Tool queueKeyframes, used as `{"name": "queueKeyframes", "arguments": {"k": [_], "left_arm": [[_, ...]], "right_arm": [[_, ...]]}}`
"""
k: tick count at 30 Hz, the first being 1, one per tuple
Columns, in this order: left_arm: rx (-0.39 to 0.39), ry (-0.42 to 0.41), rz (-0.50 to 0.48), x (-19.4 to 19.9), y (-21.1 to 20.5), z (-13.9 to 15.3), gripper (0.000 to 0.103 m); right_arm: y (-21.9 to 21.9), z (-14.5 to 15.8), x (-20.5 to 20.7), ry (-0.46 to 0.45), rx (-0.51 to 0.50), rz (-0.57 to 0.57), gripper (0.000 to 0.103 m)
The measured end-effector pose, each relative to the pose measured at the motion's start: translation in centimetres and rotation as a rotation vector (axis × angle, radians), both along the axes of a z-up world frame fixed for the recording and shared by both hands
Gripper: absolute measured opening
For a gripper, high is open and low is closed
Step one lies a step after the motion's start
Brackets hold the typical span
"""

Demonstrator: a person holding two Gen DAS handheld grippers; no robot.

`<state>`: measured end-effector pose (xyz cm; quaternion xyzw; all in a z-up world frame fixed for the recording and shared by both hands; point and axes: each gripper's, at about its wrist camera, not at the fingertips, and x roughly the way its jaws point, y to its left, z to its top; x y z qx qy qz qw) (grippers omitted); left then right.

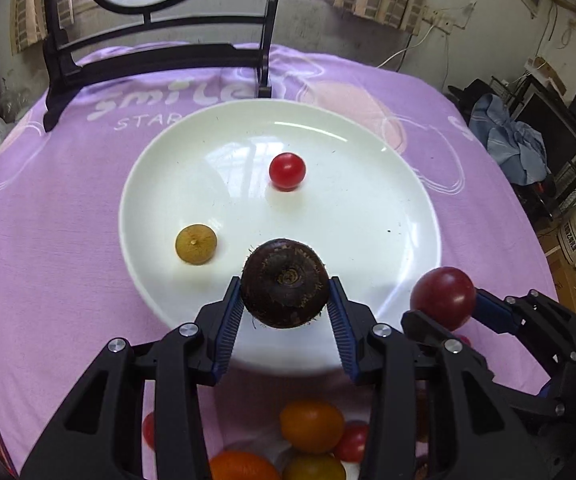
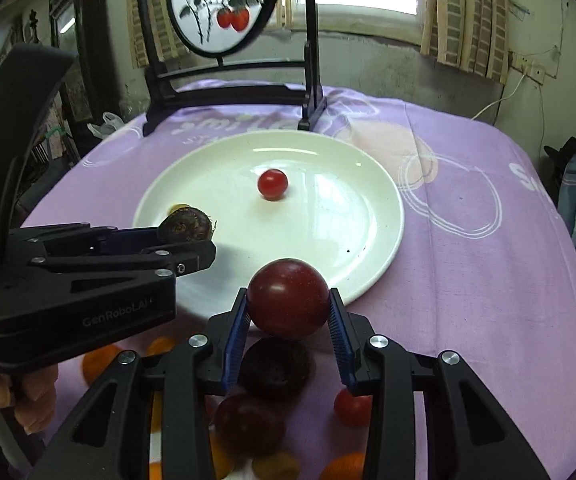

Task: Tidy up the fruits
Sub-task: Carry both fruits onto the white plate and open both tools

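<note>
The left gripper [image 1: 286,300] clamps a dark brown hairy round fruit [image 1: 285,283] over the glossy white round plate [image 1: 368,152] (holding a small red cherry tomato [image 1: 287,171]), while the right gripper [image 2: 288,312] pinches a dark red round plum [image 2: 288,298].

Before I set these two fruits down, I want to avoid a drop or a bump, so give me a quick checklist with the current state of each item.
1. Left claw grips the dark brown fruit on both sides: ok.
2. Right claw grips the dark red fruit on both sides: ok.
3. Brown fruit is over the plate: ok, over its near rim.
4. Red fruit is over the plate: not ok, it hangs just short of the near rim.
5. Free room on the plate: ok; only a cherry tomato and a yellowish fruit lie there.
6. Height of either fruit above the plate: cannot tell.
</note>
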<state>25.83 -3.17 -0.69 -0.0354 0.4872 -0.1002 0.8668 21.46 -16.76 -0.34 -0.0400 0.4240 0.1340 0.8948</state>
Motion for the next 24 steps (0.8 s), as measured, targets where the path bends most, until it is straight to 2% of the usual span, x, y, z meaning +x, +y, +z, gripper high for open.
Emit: {"name": "queueKeyframes", "arguments": {"k": [3, 4, 7, 12, 14, 15, 17, 24], "left_arm": [[0.014, 0.025, 0.007, 1.1, 0.0, -1.2, 0.045], [0.011, 0.024, 0.014, 1.2, 0.0, -1.2, 0.053], [0.0, -0.033, 0.034, 0.2, 0.3, -0.3, 0.071], [-0.006, -0.055, 0.053, -2.5, 1.5, 1.5, 0.075], [-0.006, -0.067, 0.059, -4.1, 1.9, 2.0, 0.081], [-0.003, -0.079, 0.059, -5.1, 2.1, 2.3, 0.083], [0.006, -0.104, 0.061, -7.1, 2.4, 2.6, 0.087], [0.019, -0.154, 0.069, -14.3, 3.8, 2.3, 0.092]], "right_arm": [[0.2, -0.1, 0.5, -0.019, -0.012, 0.001, 0.043], [0.4, -0.1, 0.5, -0.014, -0.016, 0.006, 0.047], [0.0, 0.3, -0.4, -0.022, 0.001, 0.012, 0.048], [-1.9, 1.2, -3.5, -0.035, 0.03, 0.0, 0.049], [-3.0, 1.5, -5.1, -0.049, 0.034, -0.015, 0.061], [-3.5, 1.7, -6.2, -0.06, 0.033, -0.02, 0.062], [-4.4, 1.8, -7.8, -0.067, 0.034, -0.023, 0.062], [-6.7, 1.1, -13.5, -0.065, 0.037, -0.068, 0.066]]}}
